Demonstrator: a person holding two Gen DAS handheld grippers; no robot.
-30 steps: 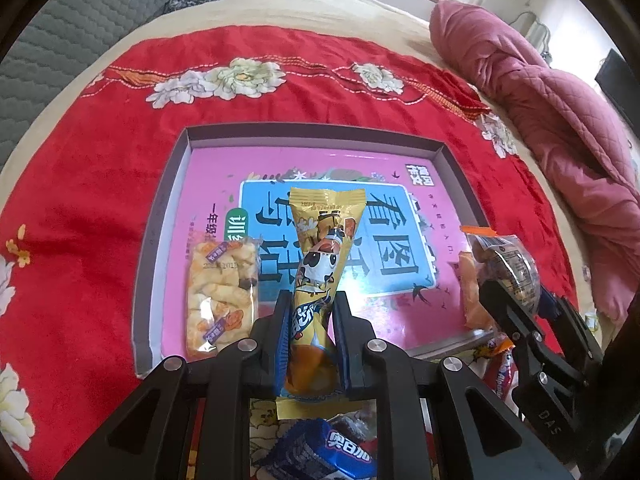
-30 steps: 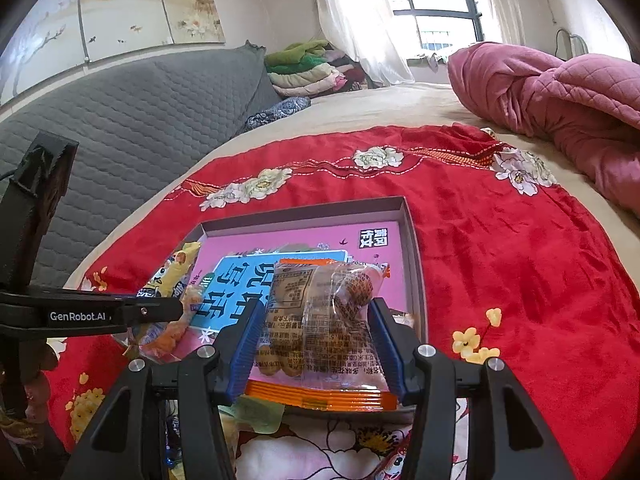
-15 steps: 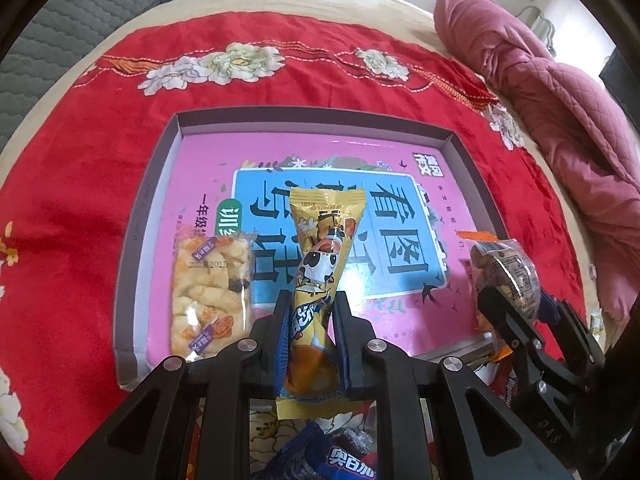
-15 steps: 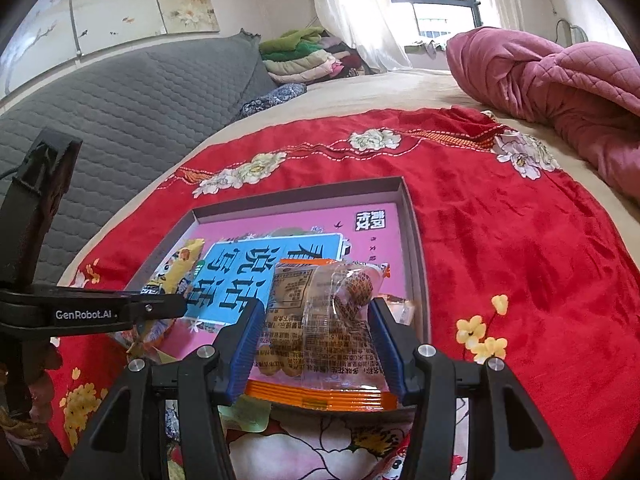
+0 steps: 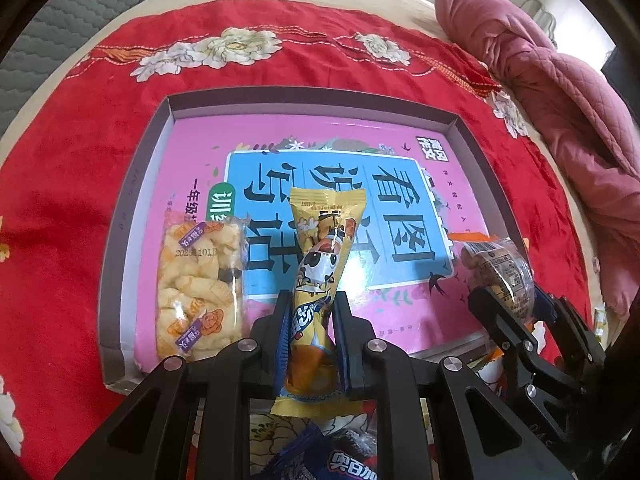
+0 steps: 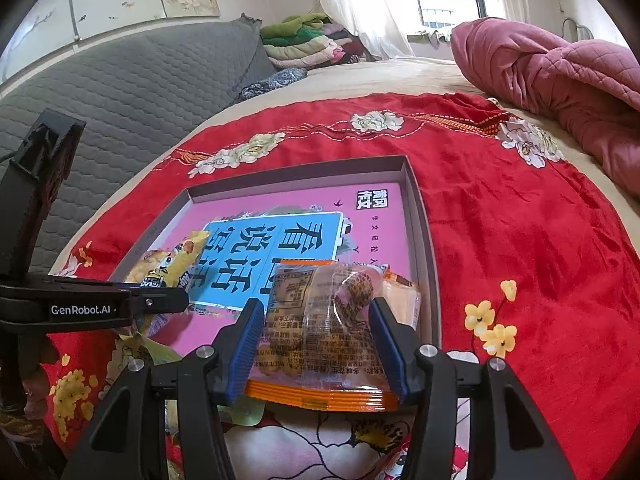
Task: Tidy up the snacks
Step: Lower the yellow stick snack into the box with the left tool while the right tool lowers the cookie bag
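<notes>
Lying flat in the shallow tray (image 5: 120, 272), just left of the left gripper (image 5: 310, 320) and slightly ahead of its fingertips, is a clear packet of pale puffed snacks (image 5: 200, 292). Between that gripper's blue pads stands a long yellow snack packet (image 5: 320, 264) with a cartoon cow, its lower half pinched tight between nearly closed jaws and its upper end reaching forward over the pink book cover (image 5: 320, 148) lining the tray. Right of it, the right gripper (image 6: 316, 336) holds a clear orange-edged bag of nuts (image 6: 324, 320) at medium spread, both pads pressing the bag's sides, over the tray's near right corner. A dark blue biscuit wrapper (image 5: 340, 460) lies below the left gripper, on the red floral cloth (image 5: 60, 200).
</notes>
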